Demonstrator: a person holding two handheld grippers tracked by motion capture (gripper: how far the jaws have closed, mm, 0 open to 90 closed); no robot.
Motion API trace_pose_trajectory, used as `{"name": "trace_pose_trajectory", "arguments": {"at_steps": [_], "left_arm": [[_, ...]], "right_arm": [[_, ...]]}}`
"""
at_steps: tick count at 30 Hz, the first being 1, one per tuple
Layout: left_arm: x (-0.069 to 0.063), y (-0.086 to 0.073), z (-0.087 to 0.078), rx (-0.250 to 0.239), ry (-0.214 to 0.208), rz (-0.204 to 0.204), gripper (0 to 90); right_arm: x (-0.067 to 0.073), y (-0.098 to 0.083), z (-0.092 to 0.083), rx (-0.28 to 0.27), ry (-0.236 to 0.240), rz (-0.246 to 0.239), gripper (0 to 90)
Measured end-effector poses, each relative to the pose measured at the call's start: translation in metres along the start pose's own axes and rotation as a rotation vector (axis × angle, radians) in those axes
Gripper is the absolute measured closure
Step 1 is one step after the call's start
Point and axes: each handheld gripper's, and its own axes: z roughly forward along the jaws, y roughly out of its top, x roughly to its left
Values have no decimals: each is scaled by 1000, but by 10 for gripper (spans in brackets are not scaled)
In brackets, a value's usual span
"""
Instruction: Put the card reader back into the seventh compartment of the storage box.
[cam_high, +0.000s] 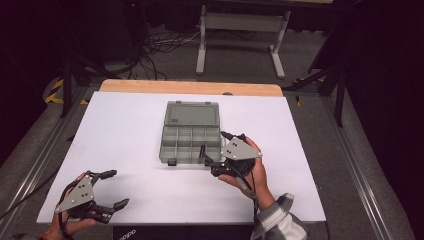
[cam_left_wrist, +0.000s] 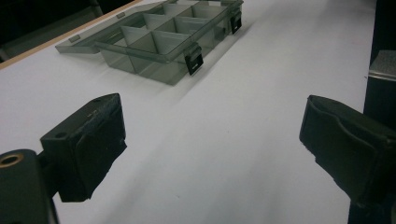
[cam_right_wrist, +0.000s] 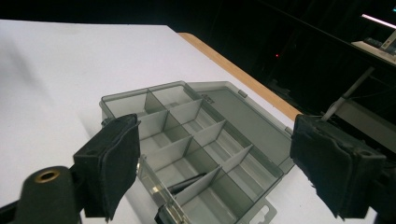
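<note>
Our right gripper (cam_high: 209, 159) hangs just off the front right corner of the organizer box (cam_high: 190, 134), jaws spread wide with nothing between them. Our left gripper (cam_high: 114, 189) waits wide and empty near the tabletop's (cam_high: 125, 130) front left corner, well apart from the box. The box sits mid-table toward the far edge, lid (cam_high: 192, 113) laid flat open behind it. We cannot tell what a dark sliver in one front compartment is. We judge this an approach; next likely calls for reaching in, or catching the lid.
</note>
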Motion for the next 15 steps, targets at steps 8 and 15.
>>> {"name": "trace_pose_trajectory", "arguments": {"at_steps": [8, 15], "left_arm": [[0, 0, 0, 3, 1, -2, 78], [0, 0, 0, 4, 3, 1, 78]], "right_arm": [[5, -6, -10, 4, 6, -16, 171], [6, -11, -16, 16, -2, -22, 170]]}}
